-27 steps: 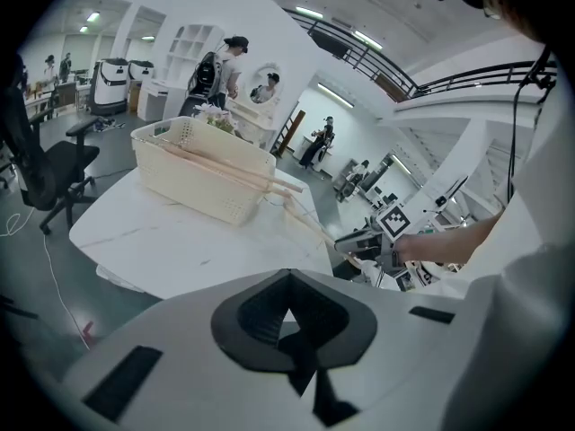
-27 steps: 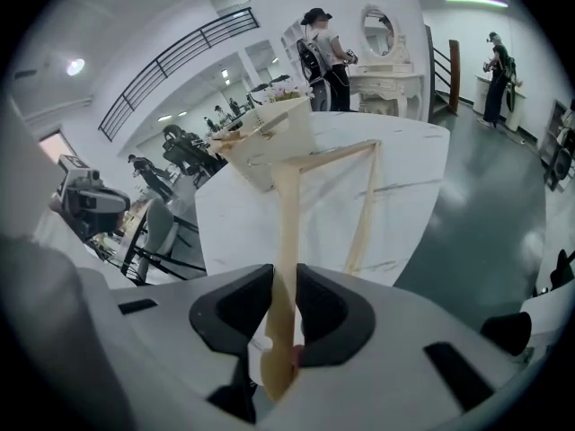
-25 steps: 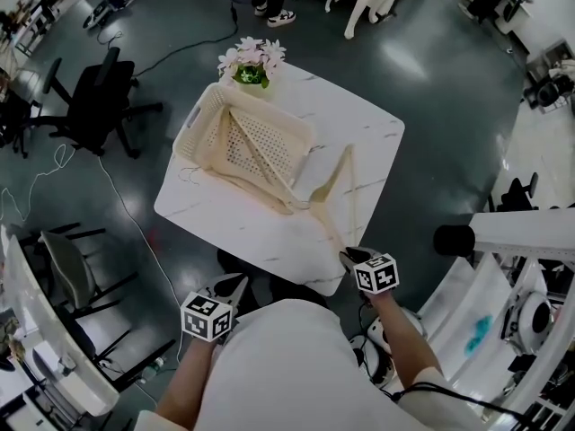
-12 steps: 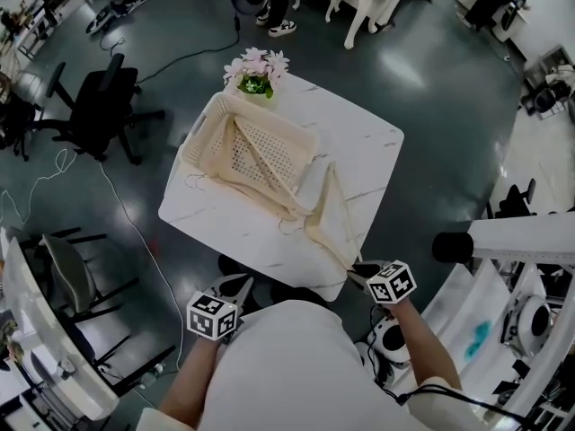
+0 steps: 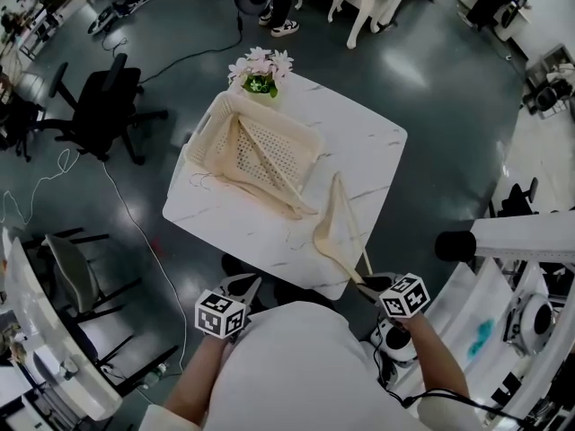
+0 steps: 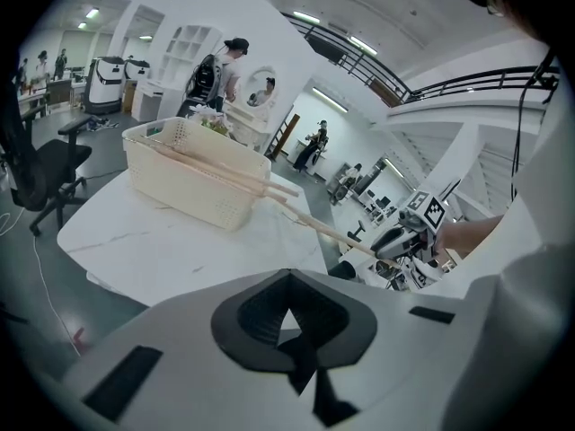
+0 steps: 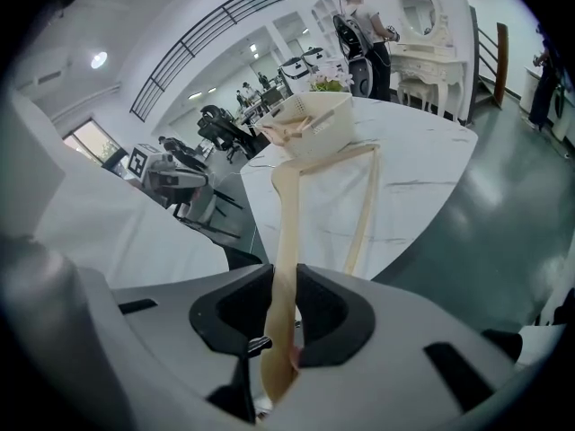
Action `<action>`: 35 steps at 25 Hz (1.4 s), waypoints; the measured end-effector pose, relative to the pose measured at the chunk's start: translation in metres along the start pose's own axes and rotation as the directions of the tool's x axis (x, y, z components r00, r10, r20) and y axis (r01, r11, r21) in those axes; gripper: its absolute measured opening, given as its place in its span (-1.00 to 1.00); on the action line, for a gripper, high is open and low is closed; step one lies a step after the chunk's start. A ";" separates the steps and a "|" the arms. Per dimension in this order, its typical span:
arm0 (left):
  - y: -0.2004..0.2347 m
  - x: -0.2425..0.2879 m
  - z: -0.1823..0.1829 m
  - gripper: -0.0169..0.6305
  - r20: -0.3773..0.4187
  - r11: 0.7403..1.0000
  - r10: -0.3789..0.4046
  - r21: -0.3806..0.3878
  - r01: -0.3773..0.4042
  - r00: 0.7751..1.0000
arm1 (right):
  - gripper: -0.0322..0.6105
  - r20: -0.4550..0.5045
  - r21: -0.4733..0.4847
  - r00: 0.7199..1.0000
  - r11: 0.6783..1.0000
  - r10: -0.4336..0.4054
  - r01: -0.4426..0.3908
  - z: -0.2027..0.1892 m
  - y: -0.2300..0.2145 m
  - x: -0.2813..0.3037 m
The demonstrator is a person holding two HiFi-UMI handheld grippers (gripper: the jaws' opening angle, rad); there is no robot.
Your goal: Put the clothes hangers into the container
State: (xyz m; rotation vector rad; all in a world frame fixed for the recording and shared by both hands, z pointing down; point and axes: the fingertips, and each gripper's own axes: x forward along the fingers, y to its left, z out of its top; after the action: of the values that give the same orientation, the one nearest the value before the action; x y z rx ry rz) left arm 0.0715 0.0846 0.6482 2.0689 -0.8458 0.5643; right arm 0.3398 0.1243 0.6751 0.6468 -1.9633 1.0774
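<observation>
Here, right hand-held gripper [image 7: 286,308] clamping wooden hanger [image 5: 339,223], near cream basket [image 5: 203,142]

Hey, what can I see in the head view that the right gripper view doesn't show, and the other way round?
Head view only: the inside of the basket, with hangers lying across it, and the right gripper seen from outside with its marker cube.

Right gripper view only: the jaws closed on the end of the held hanger, and an oval mirror beyond the table.

Both: the table, the basket, the flowers, the held hanger and the left gripper.
</observation>
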 end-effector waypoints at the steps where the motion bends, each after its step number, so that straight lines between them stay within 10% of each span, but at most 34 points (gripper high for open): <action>1: -0.001 0.001 0.000 -0.92 -0.003 1.000 -0.006 0.003 0.006 1.000 | -0.61 0.007 -0.001 1.000 1.000 0.000 0.000 -0.001 0.002 -0.003; 20: 0.004 -0.003 0.027 -0.92 -0.016 0.993 -0.072 0.093 0.073 0.997 | -0.61 0.169 -0.096 0.986 0.995 -0.005 0.021 0.072 0.050 -0.046; 35: 0.074 -0.063 0.040 -0.92 0.102 0.999 0.039 0.013 -0.041 0.994 | -0.61 0.126 -0.255 0.989 0.966 0.083 -0.049 0.196 0.081 0.013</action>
State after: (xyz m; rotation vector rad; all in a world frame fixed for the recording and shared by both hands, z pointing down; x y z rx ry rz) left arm -0.0214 0.0421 0.6236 2.1129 -0.9459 0.4915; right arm 0.1962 -0.0029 0.5844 0.5305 -2.2076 0.8213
